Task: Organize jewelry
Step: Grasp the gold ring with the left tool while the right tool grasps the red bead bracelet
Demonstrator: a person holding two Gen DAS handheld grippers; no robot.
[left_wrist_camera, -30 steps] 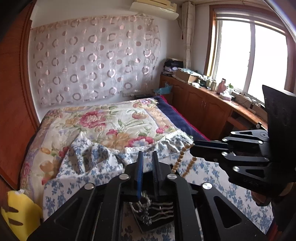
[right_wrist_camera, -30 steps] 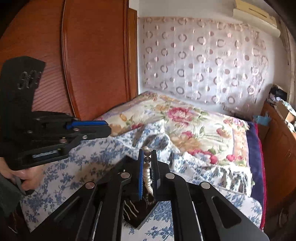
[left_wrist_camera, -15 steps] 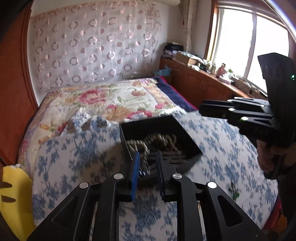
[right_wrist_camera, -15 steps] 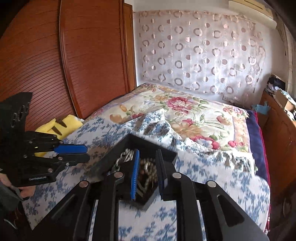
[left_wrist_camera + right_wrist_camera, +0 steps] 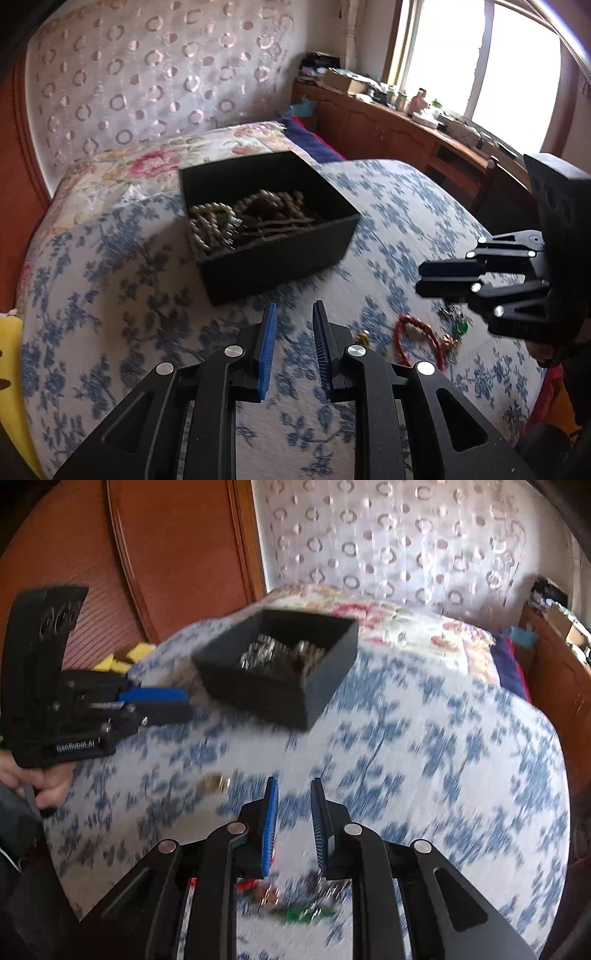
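Nearest the lens, the left hand-held gripper [image 5: 291, 325] is hanging with its blue pads parted and nothing between them, low over the blue-flowered bedspread [image 5: 110, 295] and on the near side of the black jewelry box [image 5: 266, 218]. The right hand-held gripper [image 5: 293, 805] is hovering the same way, released and empty, though that view is blurring with motion.

Just right of the left gripper, and nearer than the box, loose pieces are lying on the bedspread: a red beaded bracelet [image 5: 417, 339], a small gold piece [image 5: 362, 336] beside it, and a green-stoned trinket [image 5: 460, 326] close under the right gripper's tips. From the right wrist view a round gold item [image 5: 214, 783] is sitting apart, nearer than the box and toward the left gripper.

So the step in hand looks like the reach for the next loose piece, with the box already holding pearl strands [image 5: 218, 225] and darker chains. The next move is probably calling for one gripper to drop onto the bracelet and pinch a single strand cleanly.

The soft, uneven bedspread could be letting thin pieces sink, and the two grippers are crowding the same patch. Beyond the box the floral quilt [image 5: 155, 166] is stretching toward the curtained wall [image 5: 147, 74]; nothing there blocks the way.
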